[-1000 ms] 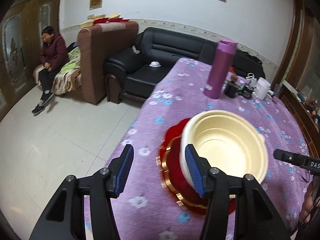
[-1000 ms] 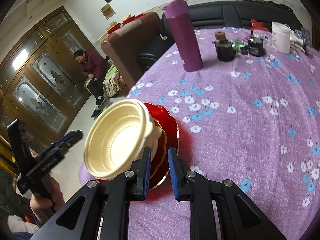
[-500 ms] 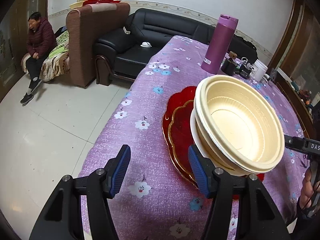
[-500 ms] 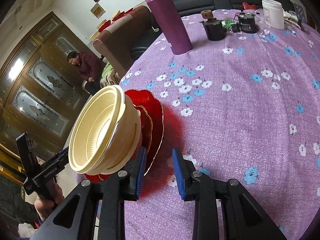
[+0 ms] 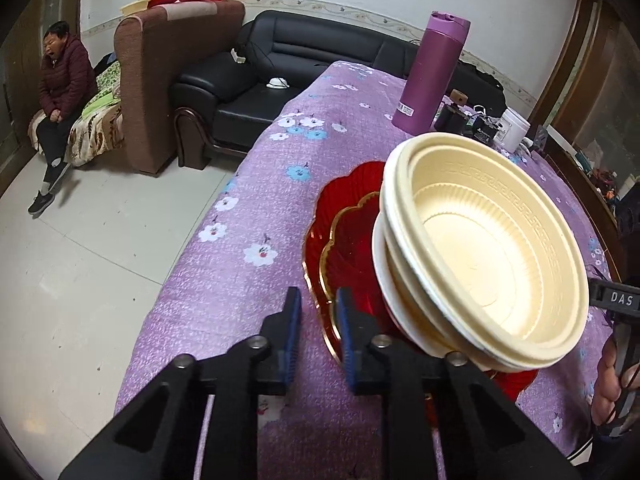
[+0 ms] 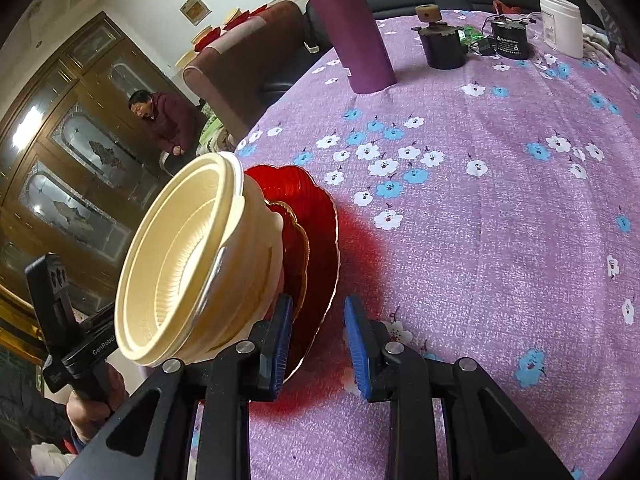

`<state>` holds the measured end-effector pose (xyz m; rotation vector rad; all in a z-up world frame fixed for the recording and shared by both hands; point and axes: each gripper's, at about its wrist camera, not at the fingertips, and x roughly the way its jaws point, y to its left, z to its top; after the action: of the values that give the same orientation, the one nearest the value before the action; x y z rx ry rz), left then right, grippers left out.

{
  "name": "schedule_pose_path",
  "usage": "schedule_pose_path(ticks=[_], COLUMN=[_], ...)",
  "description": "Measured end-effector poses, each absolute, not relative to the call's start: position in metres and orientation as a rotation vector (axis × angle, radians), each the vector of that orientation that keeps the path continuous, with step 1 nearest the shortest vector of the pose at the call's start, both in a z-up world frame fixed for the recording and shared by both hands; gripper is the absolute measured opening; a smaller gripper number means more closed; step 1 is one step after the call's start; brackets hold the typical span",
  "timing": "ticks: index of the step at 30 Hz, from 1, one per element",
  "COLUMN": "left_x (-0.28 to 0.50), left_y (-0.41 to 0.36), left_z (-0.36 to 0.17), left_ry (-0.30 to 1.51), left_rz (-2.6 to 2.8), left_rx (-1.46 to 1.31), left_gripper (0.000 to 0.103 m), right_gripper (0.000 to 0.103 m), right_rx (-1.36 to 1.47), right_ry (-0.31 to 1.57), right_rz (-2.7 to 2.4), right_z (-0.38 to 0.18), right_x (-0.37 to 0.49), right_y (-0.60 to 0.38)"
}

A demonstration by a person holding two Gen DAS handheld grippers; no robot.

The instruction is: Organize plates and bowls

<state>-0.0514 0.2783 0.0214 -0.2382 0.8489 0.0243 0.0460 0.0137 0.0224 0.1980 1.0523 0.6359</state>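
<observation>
A stack of cream plastic bowls [image 5: 480, 248] sits on two red gold-rimmed plates [image 5: 344, 240], tilted above the purple flowered tablecloth [image 5: 248, 216]. My left gripper [image 5: 316, 320] has its blue pads narrowed around the near rim of the red plates and is shut on them. In the right wrist view the same bowls [image 6: 188, 256] and red plates [image 6: 316, 232] lean left. My right gripper [image 6: 316, 340] is open, its fingers straddling the plates' edge, with a clear gap on the right side.
A tall purple flask [image 5: 430, 72] stands further back on the table, with a dark jar [image 6: 442, 44], a black box [image 6: 510, 40] and a white tub [image 6: 560, 24]. A black sofa [image 5: 272, 76], a brown armchair [image 5: 172, 80] and a seated person [image 5: 64, 92] are off to the left.
My left gripper has narrowed from wide open onto the plates' rim. My right gripper has opened wider. The stack stays tilted.
</observation>
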Motion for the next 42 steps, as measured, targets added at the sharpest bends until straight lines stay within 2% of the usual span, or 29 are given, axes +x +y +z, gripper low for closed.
schedule_pose_path(ticks=[4, 6, 13, 26, 42], left_x=[-0.05, -0.05, -0.052, -0.046, -0.017], left_y=[0.273, 0.273, 0.271, 0.247, 0.116], left_z=[0.021, 0.021, 0.02, 0.03, 0.034], left_ry=[0.835, 0.826, 0.82, 0.822, 0.849], left_rz=[0.04, 0.036, 0.046, 0.034, -0.135], left_rx=[-0.205, -0.207, -0.198, -0.168, -0.05], left_gripper=[0.014, 0.014, 0.014, 0.014, 0.014], right_gripper=[0.029, 0.025, 0.019, 0.019, 0.019], right_rx=[0.19, 0.189, 0.199, 0.205, 0.331], right_ry=[1.056, 1.058, 1.027, 0.992, 0.917], right_rz=[0.628, 0.628, 0.628, 0.616, 0.458], right_z=[0.017, 0.014, 0.014, 0.026, 0.037], right_x=[0.048, 0.046, 0.043, 0.038, 0.02], right_y=[0.021, 0.024, 0.022, 0.0, -0.129])
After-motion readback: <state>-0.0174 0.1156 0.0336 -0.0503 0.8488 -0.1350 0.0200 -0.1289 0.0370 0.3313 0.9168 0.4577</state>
